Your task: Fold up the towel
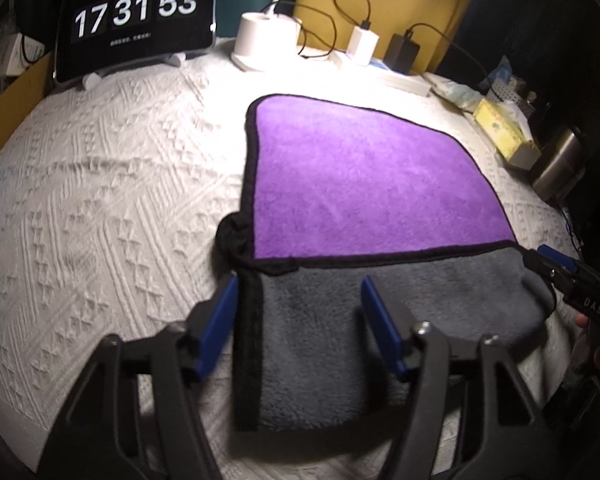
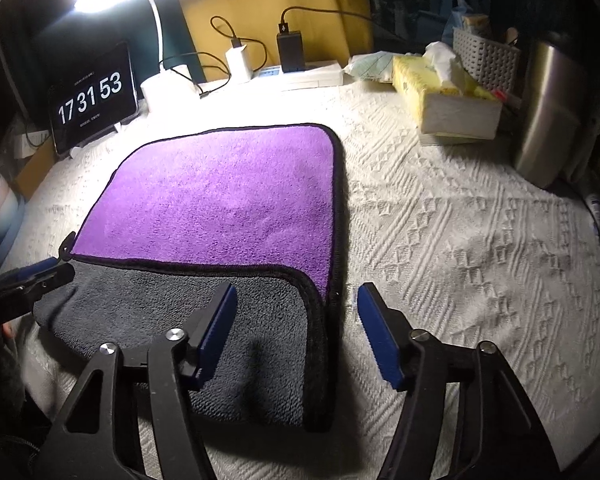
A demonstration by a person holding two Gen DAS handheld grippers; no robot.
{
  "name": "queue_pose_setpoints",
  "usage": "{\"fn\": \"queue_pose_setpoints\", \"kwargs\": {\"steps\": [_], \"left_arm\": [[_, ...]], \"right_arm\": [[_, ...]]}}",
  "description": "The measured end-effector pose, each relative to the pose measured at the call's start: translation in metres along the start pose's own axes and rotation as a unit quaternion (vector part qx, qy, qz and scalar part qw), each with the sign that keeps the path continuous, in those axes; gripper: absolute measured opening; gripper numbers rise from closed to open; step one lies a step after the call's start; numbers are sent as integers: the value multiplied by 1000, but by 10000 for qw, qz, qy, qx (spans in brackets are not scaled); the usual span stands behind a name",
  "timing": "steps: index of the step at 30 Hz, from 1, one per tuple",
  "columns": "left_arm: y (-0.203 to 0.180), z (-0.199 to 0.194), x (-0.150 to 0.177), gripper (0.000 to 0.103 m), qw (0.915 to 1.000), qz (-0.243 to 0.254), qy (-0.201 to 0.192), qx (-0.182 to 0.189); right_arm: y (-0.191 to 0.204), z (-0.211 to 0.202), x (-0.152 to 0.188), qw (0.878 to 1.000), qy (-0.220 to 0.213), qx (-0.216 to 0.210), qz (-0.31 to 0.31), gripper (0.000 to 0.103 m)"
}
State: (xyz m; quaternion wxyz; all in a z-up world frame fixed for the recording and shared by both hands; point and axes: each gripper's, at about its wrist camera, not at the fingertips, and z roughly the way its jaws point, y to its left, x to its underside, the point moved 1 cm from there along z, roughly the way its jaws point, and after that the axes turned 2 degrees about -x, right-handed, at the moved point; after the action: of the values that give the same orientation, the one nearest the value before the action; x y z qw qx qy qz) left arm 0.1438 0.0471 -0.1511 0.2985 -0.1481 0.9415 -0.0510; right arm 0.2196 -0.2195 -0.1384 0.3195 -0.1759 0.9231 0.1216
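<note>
Both hand-held grippers, left (image 1: 296,300) and right (image 2: 296,304), gaped empty over our purple-and-grey plush towel (image 1: 360,184) at frame centre (near flap folded partway); we judged matching corner pinches would fold best.

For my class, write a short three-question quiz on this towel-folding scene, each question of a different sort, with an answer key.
1. True or false: the towel lies fully flat, purple side up.
2. The left gripper is: A) open, B) shut on the towel, C) out of view.
3. Fill in: the folded-over near part of the towel shows its ___ side.

Key: 1 false, the near edge is folded over. 2 A; the right gripper is open too. 3 grey.
</note>
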Motion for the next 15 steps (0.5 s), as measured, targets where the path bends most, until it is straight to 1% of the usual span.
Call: {"fn": "queue_pose_setpoints", "kwargs": {"steps": [2,3,5,7,10,11,12,13,14,15], "left_arm": [[0,0,0,55,9999,57,-41,-112],[0,0,0,53,9998,90,-46,-143],[0,0,1,52,9997,119,-58,-185],[-1,0,1,52,9997,138,-67,-205],[-1,0,1,51,9997,118,-91,-201],[-1,-1,2,47,9997,94,-111,-198],[0,-1,2,40,9997,81,-130,-204],[0,-2,3,38,9996,92,-138,-226],[0,-2,3,33,9996,98,-150,-216],[-1,-3,4,26,9996,111,-157,-206]], "right_arm": [[-1,6,0,10000,58,-38,-22,57],[-2,8,0,9999,103,-48,-30,55],[-2,12,2,9998,158,-91,-31,48],[-3,13,4,9998,160,-113,-32,43],[0,14,5,9997,181,-144,-117,39],[0,13,6,9996,181,-138,-146,36],[1,13,6,9996,167,-153,-158,34],[0,13,6,9996,156,-151,-158,28],[0,13,7,9997,141,-123,-162,22],[1,12,7,9997,119,-115,-173,20]]}}
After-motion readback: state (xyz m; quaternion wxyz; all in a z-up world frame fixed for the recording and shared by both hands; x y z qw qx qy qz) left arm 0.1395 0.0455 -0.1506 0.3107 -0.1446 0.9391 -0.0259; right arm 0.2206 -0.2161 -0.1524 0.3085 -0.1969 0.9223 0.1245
